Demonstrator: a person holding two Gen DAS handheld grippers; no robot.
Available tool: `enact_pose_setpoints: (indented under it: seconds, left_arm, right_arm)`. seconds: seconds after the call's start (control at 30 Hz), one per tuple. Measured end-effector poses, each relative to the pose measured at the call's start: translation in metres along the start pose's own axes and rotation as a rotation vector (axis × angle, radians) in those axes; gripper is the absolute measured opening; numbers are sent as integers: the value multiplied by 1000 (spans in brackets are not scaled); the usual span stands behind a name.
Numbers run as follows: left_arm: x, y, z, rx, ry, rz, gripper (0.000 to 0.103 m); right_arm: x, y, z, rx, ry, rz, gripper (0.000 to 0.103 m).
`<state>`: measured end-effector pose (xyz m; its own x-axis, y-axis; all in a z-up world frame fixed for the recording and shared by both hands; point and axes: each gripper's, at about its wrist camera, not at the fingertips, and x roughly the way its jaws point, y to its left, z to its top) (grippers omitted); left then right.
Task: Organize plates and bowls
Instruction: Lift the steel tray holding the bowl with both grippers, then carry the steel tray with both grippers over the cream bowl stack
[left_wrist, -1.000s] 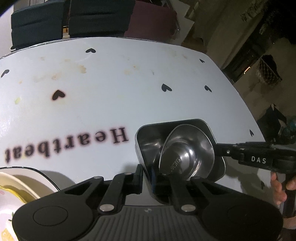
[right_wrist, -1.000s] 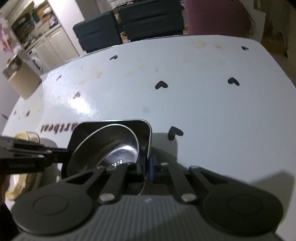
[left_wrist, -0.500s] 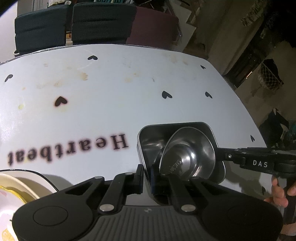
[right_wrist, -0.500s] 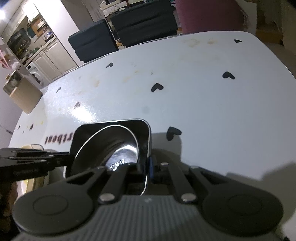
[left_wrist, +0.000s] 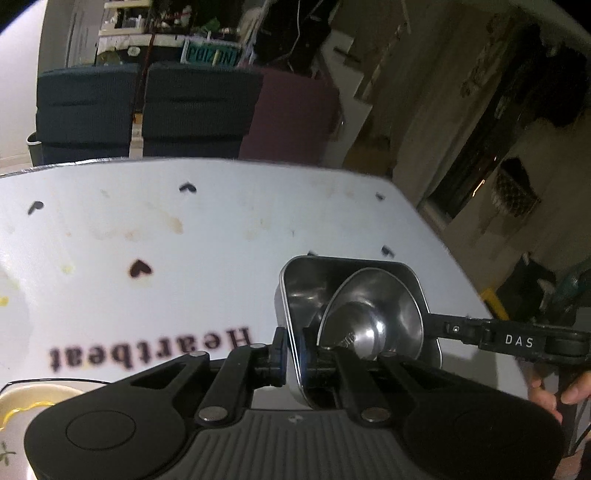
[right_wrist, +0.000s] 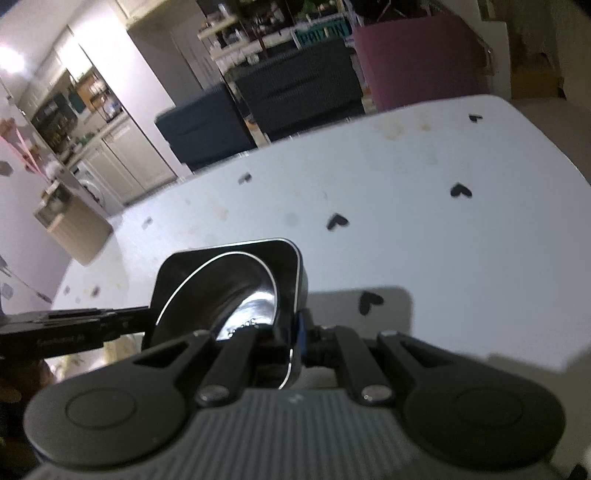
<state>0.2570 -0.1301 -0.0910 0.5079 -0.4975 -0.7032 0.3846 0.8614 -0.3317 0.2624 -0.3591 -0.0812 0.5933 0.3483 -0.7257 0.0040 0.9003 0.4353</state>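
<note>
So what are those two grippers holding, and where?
Both grip one square steel tray with a round bowl inside: left gripper pinches its left wall, right gripper its right wall.

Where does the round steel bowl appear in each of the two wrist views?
Left wrist view: the round steel bowl is right of centre, leaning inside the square steel tray.
Right wrist view: the bowl is left of centre, inside the same tray.
Shared landmark: the white table with black hearts.
</note>
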Motion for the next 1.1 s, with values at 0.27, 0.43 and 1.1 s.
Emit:
enact_pose_setpoints:
  seconds: [0.27,0.43,1.1]
  left_arm:
    - [-53,15,-3,-40,-85,-21,6]
    - [-86,23,-8,-25,-131,-1,7]
    - [-182,80,-44,-172,-246,14,6]
  right_arm:
    - [-28,26,4,-8,-90,96,6]
    - [-32,43,6,-13,-117,152,6]
    - [-23,106,-4,11,-110,279,6]
